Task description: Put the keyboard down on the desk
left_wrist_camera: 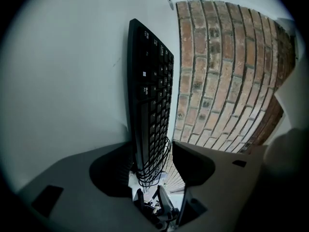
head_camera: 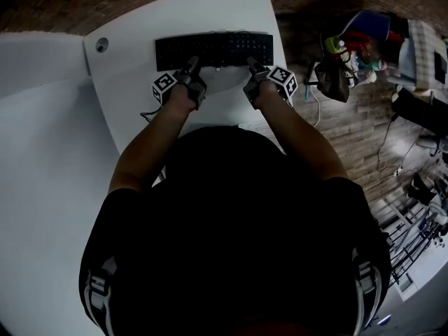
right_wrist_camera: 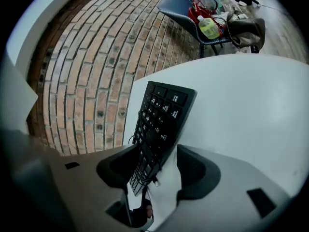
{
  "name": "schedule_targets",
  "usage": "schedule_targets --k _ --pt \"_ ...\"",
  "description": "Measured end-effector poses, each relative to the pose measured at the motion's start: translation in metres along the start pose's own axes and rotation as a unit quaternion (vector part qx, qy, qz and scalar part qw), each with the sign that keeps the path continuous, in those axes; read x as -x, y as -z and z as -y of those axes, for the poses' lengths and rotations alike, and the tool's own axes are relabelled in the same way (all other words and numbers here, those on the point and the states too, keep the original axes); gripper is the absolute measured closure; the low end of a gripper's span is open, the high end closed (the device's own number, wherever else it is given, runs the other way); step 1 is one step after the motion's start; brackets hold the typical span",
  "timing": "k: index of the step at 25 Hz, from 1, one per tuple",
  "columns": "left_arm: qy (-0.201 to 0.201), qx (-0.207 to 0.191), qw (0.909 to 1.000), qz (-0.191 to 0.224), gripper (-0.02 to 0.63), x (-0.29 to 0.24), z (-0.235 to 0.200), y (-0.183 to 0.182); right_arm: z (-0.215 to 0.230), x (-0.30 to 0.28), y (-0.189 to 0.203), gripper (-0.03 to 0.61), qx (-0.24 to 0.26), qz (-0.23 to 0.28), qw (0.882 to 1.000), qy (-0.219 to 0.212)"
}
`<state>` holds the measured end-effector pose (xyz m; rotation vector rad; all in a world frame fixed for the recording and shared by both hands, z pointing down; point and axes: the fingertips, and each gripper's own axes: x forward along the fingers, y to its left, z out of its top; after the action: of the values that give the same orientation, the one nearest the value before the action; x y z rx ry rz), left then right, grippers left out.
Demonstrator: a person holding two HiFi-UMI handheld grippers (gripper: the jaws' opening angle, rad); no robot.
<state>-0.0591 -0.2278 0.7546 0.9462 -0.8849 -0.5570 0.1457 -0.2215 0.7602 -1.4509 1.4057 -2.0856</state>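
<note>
A black keyboard (head_camera: 213,50) lies flat on the white desk (head_camera: 210,9), parallel to its far edge. My left gripper (head_camera: 190,68) is at the keyboard's near left edge and my right gripper (head_camera: 253,66) at its near right edge. In the left gripper view the keyboard (left_wrist_camera: 149,95), with its cable coiled round it, runs between the jaws of the left gripper (left_wrist_camera: 152,161), with a sliver of gap on the right side. In the right gripper view the keyboard (right_wrist_camera: 161,115) sits between the open jaws of the right gripper (right_wrist_camera: 152,166), with white desk showing beside it.
A round cable hole (head_camera: 102,45) is in the desk's far left corner. A second white surface (head_camera: 42,152) adjoins on the left. Brick floor (head_camera: 329,124) lies to the right, with a blue chair (head_camera: 364,37) piled with bags and bottles.
</note>
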Motion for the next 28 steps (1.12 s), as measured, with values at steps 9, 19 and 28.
schedule_targets --k 9,19,28 --pt "0.005 -0.015 0.9996 -0.024 0.362 0.013 0.011 0.019 -0.013 0.020 0.007 0.334 0.046 -0.007 0.999 0.002" --pt "0.001 -0.135 0.9895 -0.051 0.453 0.034 0.043 0.033 -0.054 0.038 0.008 0.387 0.133 -0.002 0.991 -0.031" --pt "0.027 -0.208 0.9768 -0.043 0.540 0.049 0.077 0.041 -0.087 0.052 0.007 0.492 0.214 0.005 0.975 -0.062"
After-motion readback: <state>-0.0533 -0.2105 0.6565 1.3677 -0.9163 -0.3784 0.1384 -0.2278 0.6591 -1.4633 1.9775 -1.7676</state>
